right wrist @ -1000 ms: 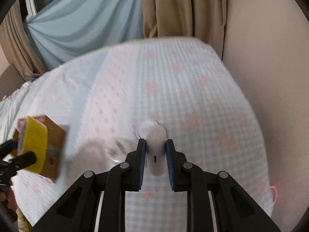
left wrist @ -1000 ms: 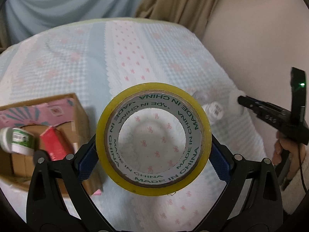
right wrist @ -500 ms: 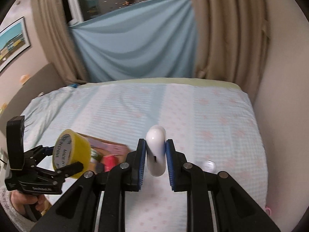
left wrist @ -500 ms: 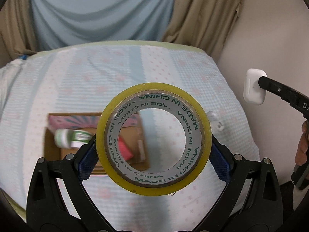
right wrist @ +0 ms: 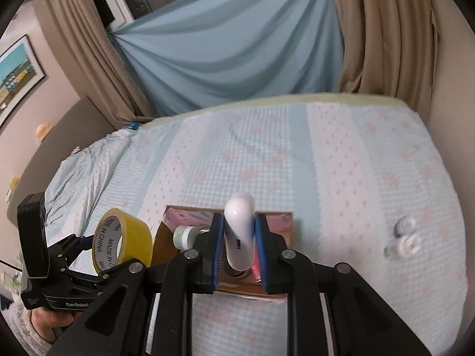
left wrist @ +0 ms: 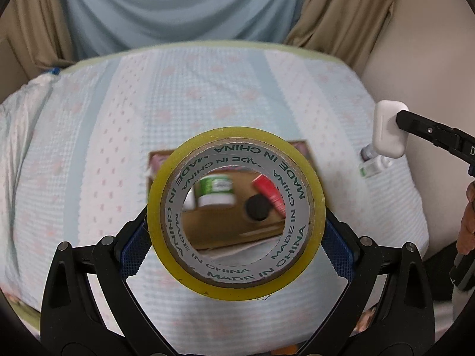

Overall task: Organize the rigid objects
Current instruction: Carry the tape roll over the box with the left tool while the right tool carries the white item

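Both tongs clamped: left tongs (left wrist: pixel 236 238) w/ tape roll (left wrist: pixel 236 244), right tongs (right wrist: pixel 239 246) w/ white case (right wrist: pixel 239 231), above cardboard box (right wrist: pixel 279 218).

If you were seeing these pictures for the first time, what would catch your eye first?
The yellow tape roll fills the left wrist view, clamped in the left gripper. The right gripper pinches a white case above the cardboard box on the bed.
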Available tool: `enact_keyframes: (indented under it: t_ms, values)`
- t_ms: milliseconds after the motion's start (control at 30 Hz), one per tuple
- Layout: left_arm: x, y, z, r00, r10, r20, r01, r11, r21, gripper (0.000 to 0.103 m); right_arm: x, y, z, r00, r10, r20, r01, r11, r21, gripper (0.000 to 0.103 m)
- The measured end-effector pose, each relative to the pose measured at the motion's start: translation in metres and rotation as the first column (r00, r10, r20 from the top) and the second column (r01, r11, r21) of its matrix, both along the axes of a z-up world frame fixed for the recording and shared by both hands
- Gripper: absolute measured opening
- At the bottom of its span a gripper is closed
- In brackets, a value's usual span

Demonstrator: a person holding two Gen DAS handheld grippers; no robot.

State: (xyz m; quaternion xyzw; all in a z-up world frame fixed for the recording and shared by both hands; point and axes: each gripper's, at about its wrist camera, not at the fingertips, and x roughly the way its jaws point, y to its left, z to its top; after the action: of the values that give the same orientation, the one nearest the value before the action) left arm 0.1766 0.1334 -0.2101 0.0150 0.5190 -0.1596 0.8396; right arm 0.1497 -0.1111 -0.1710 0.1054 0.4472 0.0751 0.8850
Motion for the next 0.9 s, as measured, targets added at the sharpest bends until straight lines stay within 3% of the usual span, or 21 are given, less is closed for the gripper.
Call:
enact_keyframes:
  t_ms: [267,600,700,900]
  values:
    - [0.042,0.042,-0.078,0.994,-0.048,-0.102,0.052,0.998,0.037,0.098,0.027,0.04,-0.065,0.99,-0.089,-0.113,0.095,0.994,0.047,0.019]
    - [0.068,0.04,-0.154,0.981,-0.022,-0.195,0.037,0.996,0.078,0.098,0.068,0.059,-0.144,0.973,-0.078,-0.216,0.095,0.993,0.068,0.019]
    - [0.07,0.029,-0.159,0.987,-0.059,-0.151,0.077,0.99,0.116,0.098,0.078,0.063,-0.167,0.968,-0.066,-0.241,0.085,0.994,0.068,0.019]
    - [0.08,0.015,-0.167,0.983,-0.086,-0.164,0.106,0.988,0.116,0.098,0.092,0.066,-0.191,0.96,-0.05,-0.277,0.073,0.995,0.072,0.019]
